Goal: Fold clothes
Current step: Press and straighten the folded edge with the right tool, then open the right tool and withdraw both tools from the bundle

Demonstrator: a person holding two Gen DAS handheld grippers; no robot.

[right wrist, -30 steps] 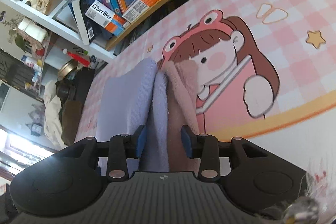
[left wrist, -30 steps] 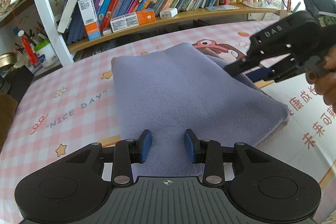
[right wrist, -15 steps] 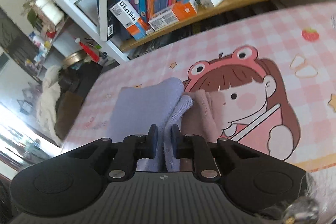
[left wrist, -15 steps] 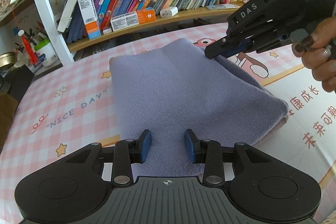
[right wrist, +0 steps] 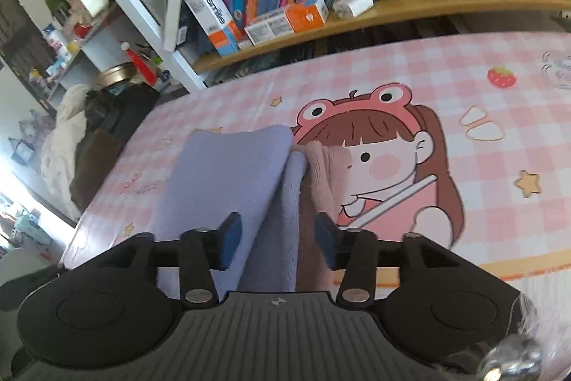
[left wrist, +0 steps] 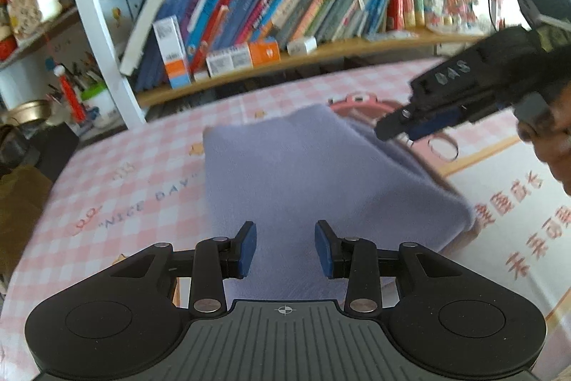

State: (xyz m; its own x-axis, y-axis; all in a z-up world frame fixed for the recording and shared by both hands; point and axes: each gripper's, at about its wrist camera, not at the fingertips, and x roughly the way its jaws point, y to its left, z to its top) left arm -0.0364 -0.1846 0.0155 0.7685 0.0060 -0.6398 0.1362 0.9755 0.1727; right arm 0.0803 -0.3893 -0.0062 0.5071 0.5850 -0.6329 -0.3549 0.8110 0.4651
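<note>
Between our left gripper (left wrist: 285,247) fingers, in the left wrist view, lies the near edge of the folded lavender garment (left wrist: 314,174). The fingers stand apart and clamp nothing. The garment rests flat on the checked tablecloth (left wrist: 117,199), extending ahead of the gripper. Ahead and to the right, our right gripper (left wrist: 399,131) hangs at the garment's far right edge; from this view we cannot tell how its fingers stand.

Directly ahead of our right gripper (right wrist: 276,238), in the right wrist view, the fingers are spread, with the garment's (right wrist: 221,174) layered side edge between them but not pinched. A pink inner layer (right wrist: 323,166) shows just right of the lavender fold. A bookshelf (right wrist: 410,9) stands beyond the table.

We judge the fold nearly complete, with the step in hand being edge tidying. The next move calls for closing on the loose side layers, or pressing them level, so that the pink layer tucks under.
</note>
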